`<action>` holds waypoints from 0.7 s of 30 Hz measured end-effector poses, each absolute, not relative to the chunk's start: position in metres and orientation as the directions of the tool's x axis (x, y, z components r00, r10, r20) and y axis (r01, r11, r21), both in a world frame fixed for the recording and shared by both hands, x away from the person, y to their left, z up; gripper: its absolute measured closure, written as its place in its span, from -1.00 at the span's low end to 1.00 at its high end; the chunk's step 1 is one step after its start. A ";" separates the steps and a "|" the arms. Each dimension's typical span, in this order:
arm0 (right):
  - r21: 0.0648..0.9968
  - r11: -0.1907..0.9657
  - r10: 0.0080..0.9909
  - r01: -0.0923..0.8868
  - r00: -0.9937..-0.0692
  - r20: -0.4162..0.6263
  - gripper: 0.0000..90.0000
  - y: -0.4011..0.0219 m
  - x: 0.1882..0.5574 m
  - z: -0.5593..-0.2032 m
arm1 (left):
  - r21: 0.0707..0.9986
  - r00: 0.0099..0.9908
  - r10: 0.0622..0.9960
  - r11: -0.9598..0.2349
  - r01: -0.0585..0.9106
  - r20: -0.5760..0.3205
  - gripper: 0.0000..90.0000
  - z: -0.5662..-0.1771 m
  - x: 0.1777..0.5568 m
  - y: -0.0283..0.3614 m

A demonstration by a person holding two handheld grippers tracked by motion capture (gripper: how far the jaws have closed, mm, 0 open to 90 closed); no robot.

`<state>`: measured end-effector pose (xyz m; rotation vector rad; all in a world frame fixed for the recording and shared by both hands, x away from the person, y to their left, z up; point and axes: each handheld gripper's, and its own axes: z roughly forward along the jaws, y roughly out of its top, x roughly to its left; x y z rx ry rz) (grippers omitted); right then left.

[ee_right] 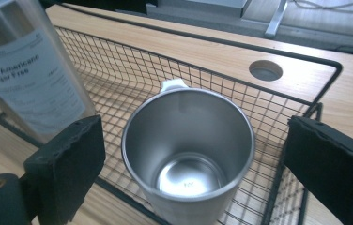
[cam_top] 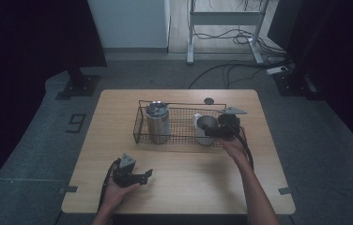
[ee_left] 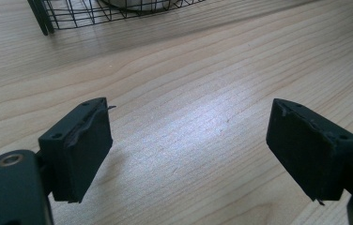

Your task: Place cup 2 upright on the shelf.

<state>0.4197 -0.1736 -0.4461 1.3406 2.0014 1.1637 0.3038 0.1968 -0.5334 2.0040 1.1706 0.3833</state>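
The right gripper point(ee_right: 193, 154) stands open around the steel cup point(ee_right: 188, 150) in the wire basket point(ee_right: 306, 61); the left gripper point(ee_left: 188, 159), open, holds nothing.

Cut off and hidden

We see the can point(ee_right: 34, 79) cropped at the top edge, its small print unreadable; the cup point(ee_right: 188, 145) loses its base below the frame.

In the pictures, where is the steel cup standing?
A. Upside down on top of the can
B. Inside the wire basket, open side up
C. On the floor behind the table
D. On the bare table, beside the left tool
B: the steel cup stands upright inside the wire basket, its empty interior visible, near the can.
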 end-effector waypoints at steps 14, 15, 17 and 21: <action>0.858 0.165 0.904 0.487 -0.422 0.065 -0.78 -0.194 0.384 -0.465 | 0.738 0.535 0.838 -0.293 0.608 -0.107 -0.67 -0.535 0.304 0.196; 0.859 0.165 0.904 0.486 -0.422 0.065 -0.78 -0.196 0.380 -0.467 | 0.737 0.534 0.839 -0.293 0.609 -0.107 -0.67 -0.535 0.304 0.196; 0.859 0.166 0.904 0.485 -0.424 0.065 -0.77 -0.199 0.373 -0.472 | 0.736 0.533 0.840 -0.293 0.610 -0.107 -0.67 -0.535 0.304 0.196; 0.860 0.158 0.901 0.485 -0.427 0.076 -0.77 -0.205 0.360 -0.479 | 0.736 0.531 0.840 -0.292 0.611 -0.108 -0.67 -0.535 0.304 0.196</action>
